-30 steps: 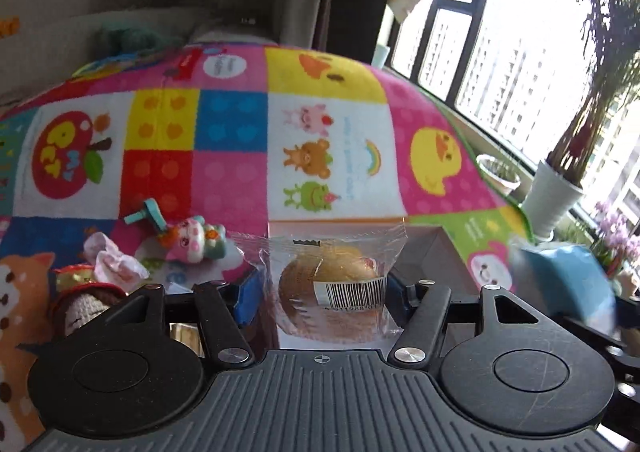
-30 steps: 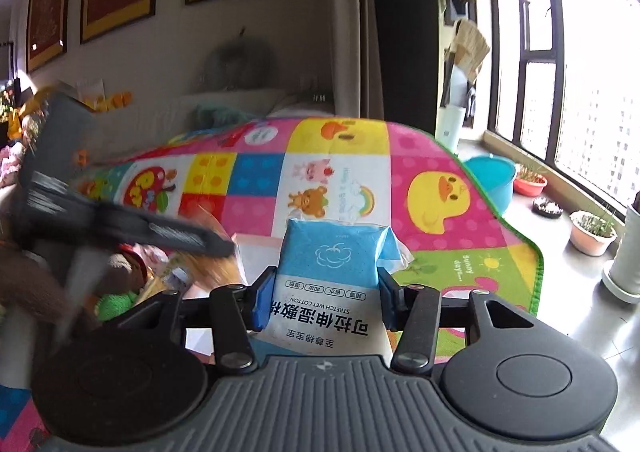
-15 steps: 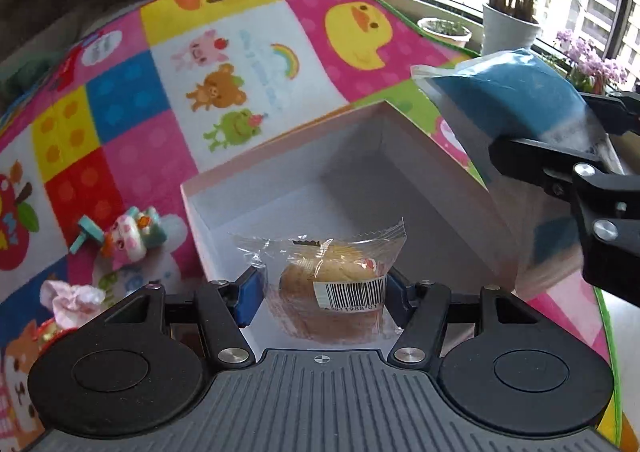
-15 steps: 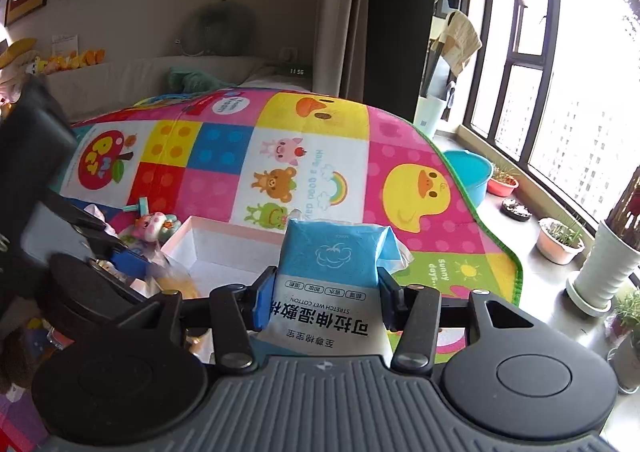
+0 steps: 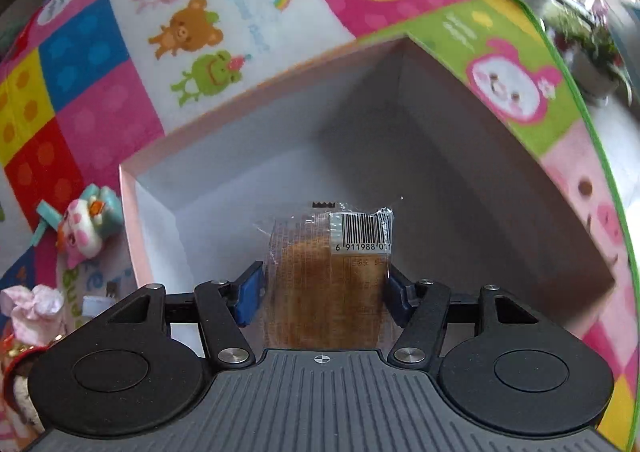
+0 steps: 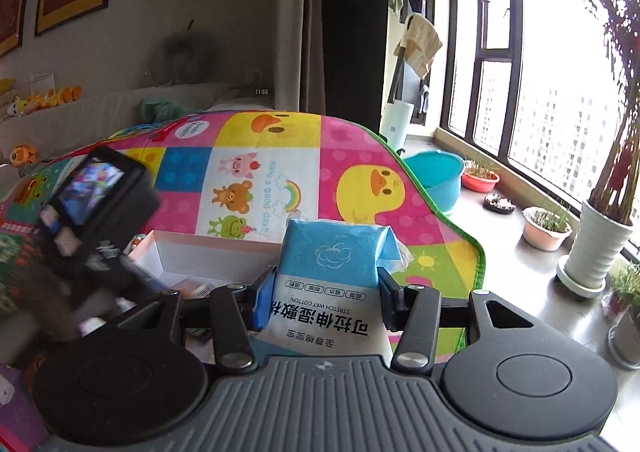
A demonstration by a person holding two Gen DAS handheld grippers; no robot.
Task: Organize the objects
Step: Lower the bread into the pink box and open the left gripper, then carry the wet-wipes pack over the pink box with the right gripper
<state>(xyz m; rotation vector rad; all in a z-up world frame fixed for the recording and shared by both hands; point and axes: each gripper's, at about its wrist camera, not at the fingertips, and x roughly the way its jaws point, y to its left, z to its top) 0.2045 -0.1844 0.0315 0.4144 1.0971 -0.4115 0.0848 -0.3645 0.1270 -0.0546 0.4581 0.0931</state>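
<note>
Your left gripper [image 5: 324,288] has swung down over the open box [image 5: 400,140] since a second ago, clamping the wrapped cake [image 5: 328,284], barcode uppermost. Only your right view shows the right gripper [image 6: 322,300] squeezing the blue wipes pack [image 6: 332,276] beside the box.

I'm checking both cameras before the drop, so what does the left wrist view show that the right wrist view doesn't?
Only the left wrist view: the left claw gripping a wrapped cake over the bare inside of the box, and a small toy beside it. Only the right wrist view: the right claw gripping a blue wipes pack, plus windows and potted plants. Both: the box and the colourful mat.
</note>
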